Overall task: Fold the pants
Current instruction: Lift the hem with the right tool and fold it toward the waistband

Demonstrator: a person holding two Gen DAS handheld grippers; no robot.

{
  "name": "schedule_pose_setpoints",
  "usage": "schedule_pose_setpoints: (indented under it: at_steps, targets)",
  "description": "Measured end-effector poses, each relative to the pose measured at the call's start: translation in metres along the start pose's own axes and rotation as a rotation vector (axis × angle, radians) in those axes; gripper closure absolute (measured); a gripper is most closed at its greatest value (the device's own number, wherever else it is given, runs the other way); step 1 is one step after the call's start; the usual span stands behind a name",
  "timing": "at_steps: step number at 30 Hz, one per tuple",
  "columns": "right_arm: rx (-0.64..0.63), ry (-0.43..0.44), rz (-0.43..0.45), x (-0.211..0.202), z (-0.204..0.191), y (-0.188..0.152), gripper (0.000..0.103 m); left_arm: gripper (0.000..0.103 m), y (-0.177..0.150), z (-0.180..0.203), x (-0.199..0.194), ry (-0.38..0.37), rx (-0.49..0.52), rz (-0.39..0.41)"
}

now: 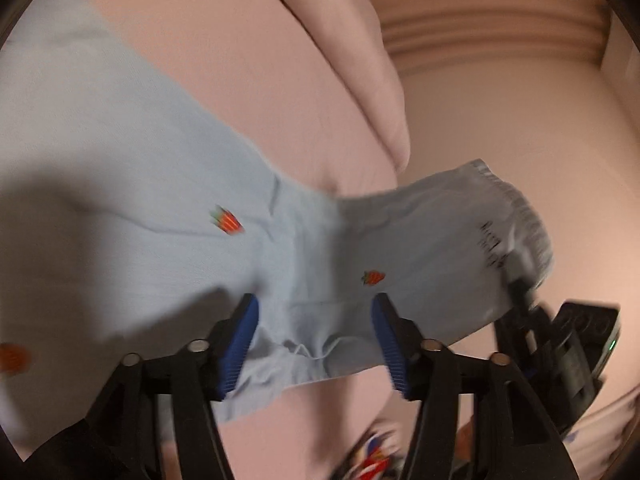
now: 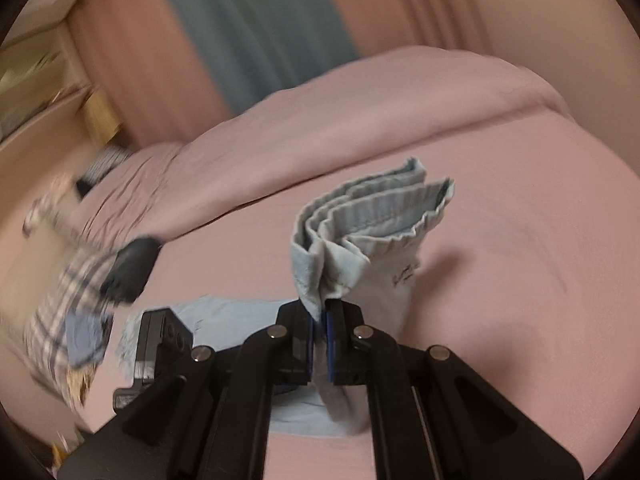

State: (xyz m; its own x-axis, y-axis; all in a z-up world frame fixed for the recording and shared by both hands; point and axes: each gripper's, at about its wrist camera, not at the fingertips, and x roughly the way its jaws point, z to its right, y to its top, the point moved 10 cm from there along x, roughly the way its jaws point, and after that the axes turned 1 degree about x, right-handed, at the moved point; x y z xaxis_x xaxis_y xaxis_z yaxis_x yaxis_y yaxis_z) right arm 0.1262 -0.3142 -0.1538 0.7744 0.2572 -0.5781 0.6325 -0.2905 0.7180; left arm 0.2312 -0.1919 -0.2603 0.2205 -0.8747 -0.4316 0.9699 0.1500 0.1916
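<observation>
We have the pants [image 1: 168, 184] spread on the pink bed [image 1: 280, 80]. The right gripper [image 2: 320, 320] is clamped on the lifted waistband [image 2: 372, 208]. The left gripper [image 1: 316, 340] stands half open, its pads astride the cloth, not pressing. Risk: the bunched waistband slips free, or the unpinned cloth drags and the fold skews.

your left gripper [image 1: 316, 312] is a black frame with two angled arms, each ending in a ribbed blue pad, and round silver pins sit at the arm pivots. your right gripper [image 2: 319, 312] is the same build: black arms, thin blue pads on the inner faces, silver pins at four pivots, and long slots cut in the near arms. from the left camera, its black boxy body at the right edge carries a small green light. a dark sleeve edge shows near left.
</observation>
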Motion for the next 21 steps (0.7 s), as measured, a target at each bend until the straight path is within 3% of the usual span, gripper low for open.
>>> schedule_pose_setpoints:
  at_steps: [4,9,15,16,18,20,21]
  targets:
    - [-0.171,0.029,-0.060,0.024,-0.049,-0.019,0.098,0.039,0.018,-0.007,-0.045,-0.077,-0.066,0.050]
    - [-0.320,0.037,-0.165,0.058,-0.082,-0.066,0.098,0.029,0.034,-0.018,-0.064,-0.219,-0.191,0.050]
    - [-0.569,0.012,-0.248,0.089,-0.114,-0.119,0.098,0.028,0.031,-0.049,-0.037,-0.137,-0.251,-0.044]
    - [-0.600,0.014,-0.257,0.091,-0.118,-0.126,0.098,0.030,0.032,-0.055,-0.038,-0.103,-0.239,-0.035]
    - [-0.663,-0.002,-0.267,0.096,-0.123,-0.136,0.098,0.046,0.037,-0.059,-0.042,-0.057,-0.186,-0.006]
    - [-0.680,-0.022,-0.260,0.099,-0.123,-0.137,0.098,0.073,0.042,-0.056,-0.047,-0.026,-0.126,0.006]
    - [-0.678,-0.026,-0.255,0.100,-0.122,-0.135,0.097,0.080,0.042,-0.054,-0.047,-0.015,-0.102,0.013]
